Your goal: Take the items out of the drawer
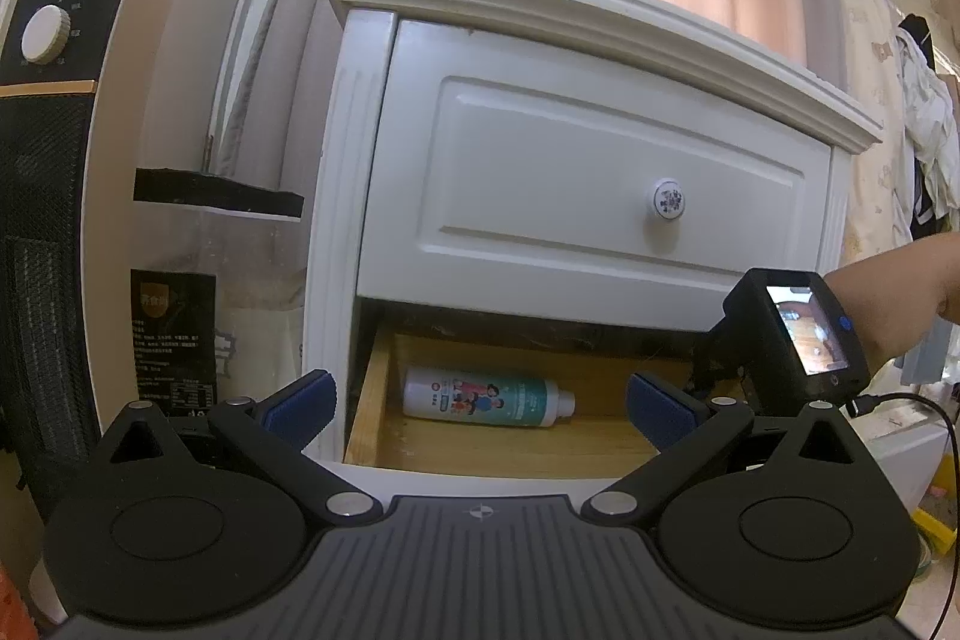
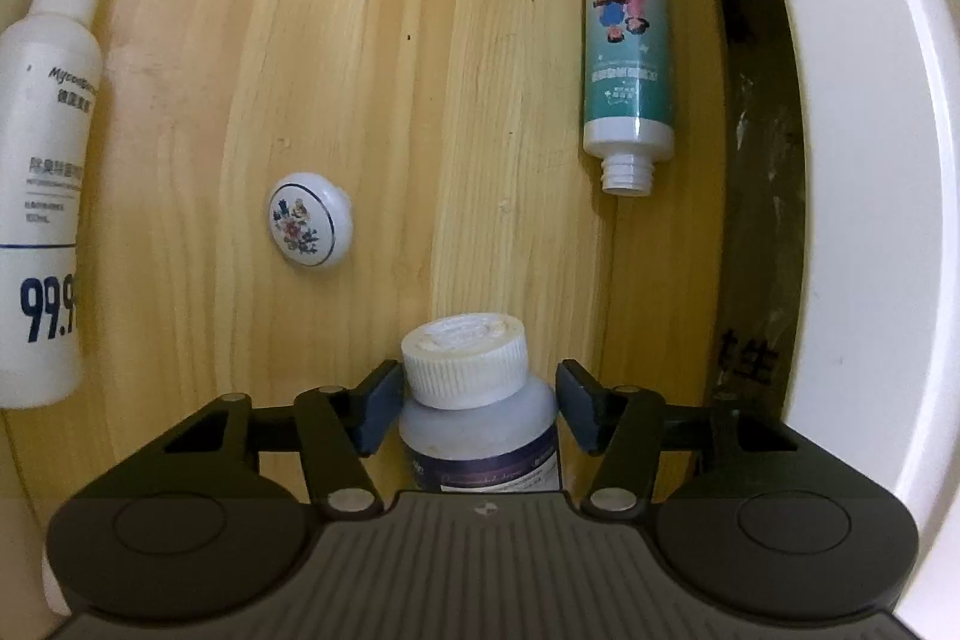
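The right gripper (image 2: 479, 415) squeezes a white-capped bottle (image 2: 474, 400) down in the drawer (image 2: 372, 40), not lifted out yet, while two more bottles lie ahead of it and the left gripper (image 1: 480, 403) waits wide apart.

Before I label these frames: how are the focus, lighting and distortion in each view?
Left wrist view: sharp, evenly lit, the cabinet edges bowed by the fisheye, the open drawer shadowed at the back. Right wrist view: sharp, warm-lit, the drawer floor bulging, dark along the right side.
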`<move>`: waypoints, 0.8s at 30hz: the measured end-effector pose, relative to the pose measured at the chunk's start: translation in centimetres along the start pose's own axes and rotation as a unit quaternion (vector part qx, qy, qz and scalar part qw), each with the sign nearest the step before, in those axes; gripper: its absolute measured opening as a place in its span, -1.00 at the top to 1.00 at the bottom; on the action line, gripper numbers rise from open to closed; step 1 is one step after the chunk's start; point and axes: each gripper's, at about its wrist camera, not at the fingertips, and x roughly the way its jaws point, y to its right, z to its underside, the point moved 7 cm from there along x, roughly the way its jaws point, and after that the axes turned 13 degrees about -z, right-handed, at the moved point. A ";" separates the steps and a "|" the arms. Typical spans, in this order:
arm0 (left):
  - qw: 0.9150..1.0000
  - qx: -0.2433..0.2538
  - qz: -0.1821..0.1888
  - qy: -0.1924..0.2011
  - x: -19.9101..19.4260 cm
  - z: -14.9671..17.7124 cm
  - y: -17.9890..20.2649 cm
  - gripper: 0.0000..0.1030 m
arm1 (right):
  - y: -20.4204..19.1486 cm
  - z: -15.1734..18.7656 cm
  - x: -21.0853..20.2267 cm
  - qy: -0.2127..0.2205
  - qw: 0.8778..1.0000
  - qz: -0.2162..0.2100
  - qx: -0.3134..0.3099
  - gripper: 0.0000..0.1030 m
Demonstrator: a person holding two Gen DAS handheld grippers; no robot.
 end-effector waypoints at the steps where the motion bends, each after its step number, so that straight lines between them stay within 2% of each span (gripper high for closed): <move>1: 1.000 -0.001 0.001 0.000 0.0 0.0 0.0 -1.00 | 0.0 0.0 0.0 -0.001 1.000 -0.001 -0.001 -0.11; 10: 1.000 -0.006 0.010 0.002 -0.4 0.1 -0.5 -1.00 | 0.1 -0.2 -0.5 0.002 1.000 -0.003 0.029 -0.05; 13: 1.000 -0.007 0.011 0.001 -0.6 0.1 -0.5 -1.00 | 0.1 -0.6 -1.4 0.027 0.996 -0.035 0.073 -0.03; 16: 1.000 -0.007 0.012 0.001 -0.8 0.2 -0.6 -1.00 | 0.6 -1.2 -2.3 0.053 0.986 -0.079 0.134 -0.03; 19: 1.000 -0.007 0.012 0.001 -1.1 0.2 -0.6 -1.00 | 1.2 -1.9 -2.6 0.066 0.976 -0.096 0.182 -0.03; 24: 1.000 -0.001 0.008 0.000 -1.3 0.3 -0.8 -1.00 | 0.9 -2.8 -3.0 0.060 0.983 -0.074 0.159 0.00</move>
